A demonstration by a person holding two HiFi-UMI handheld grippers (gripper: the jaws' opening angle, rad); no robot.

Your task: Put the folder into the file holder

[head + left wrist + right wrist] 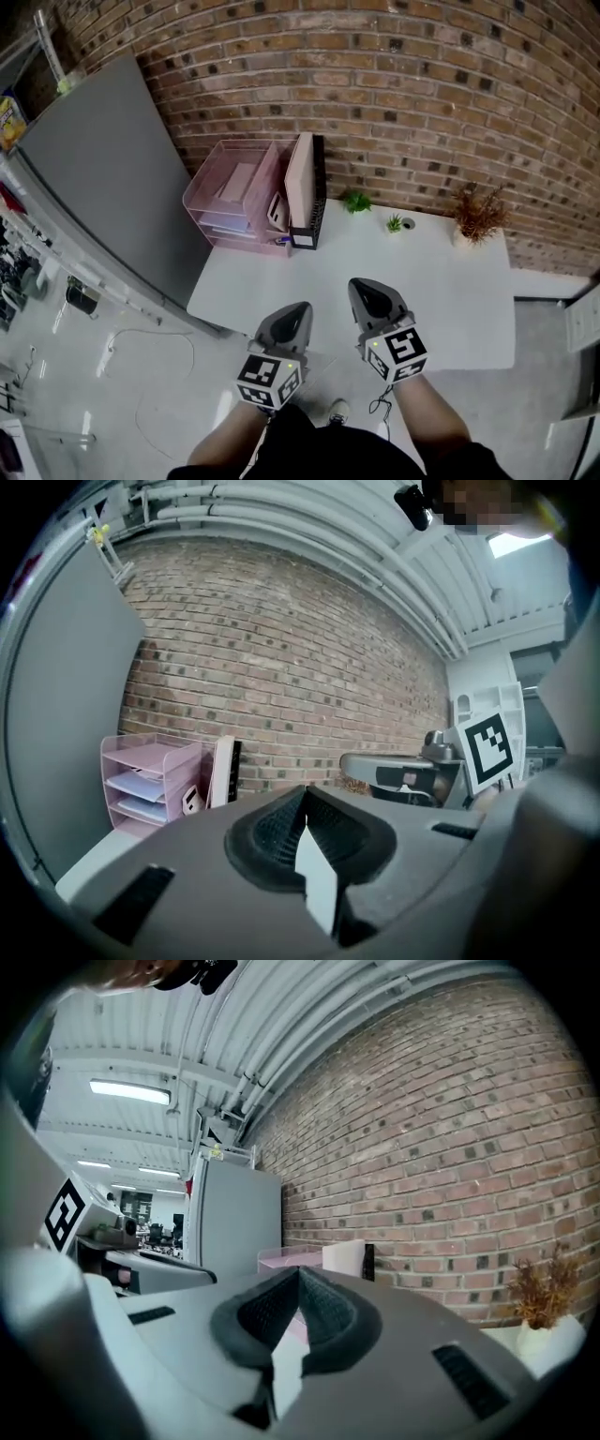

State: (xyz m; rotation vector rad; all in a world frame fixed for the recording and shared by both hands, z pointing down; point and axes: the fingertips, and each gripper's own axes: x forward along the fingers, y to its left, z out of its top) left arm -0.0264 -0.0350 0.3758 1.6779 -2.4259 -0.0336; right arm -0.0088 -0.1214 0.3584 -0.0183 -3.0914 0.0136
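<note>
A white tabletop stands pushed against a brick wall that runs the width of the head view. At the tabletop's far left corner sits a pink tray stack with papers on its shelves, and touching its right side is the black file holder. The folder, pale and flat, stands upright inside the file holder with its top edge level with the holder's rim. Further right along the wall are a small green plant, a tiny potted plant and a dried plant in a white vase. The middle and near part of the surface carry nothing else. A tall grey panel rises just left of the tabletop, beside the trays. Beyond it a pale glossy floor shows cables and scattered gear. The gripper views show grey ceiling pipes above the wall and a strip light over an open room behind the panel. Both grippers hover at the near edge of the tabletop, well apart from the file holder, pointing roughly level toward the wall. The left claw is fully closed with nothing between its pads, and the right claw is likewise closed and empty.
</note>
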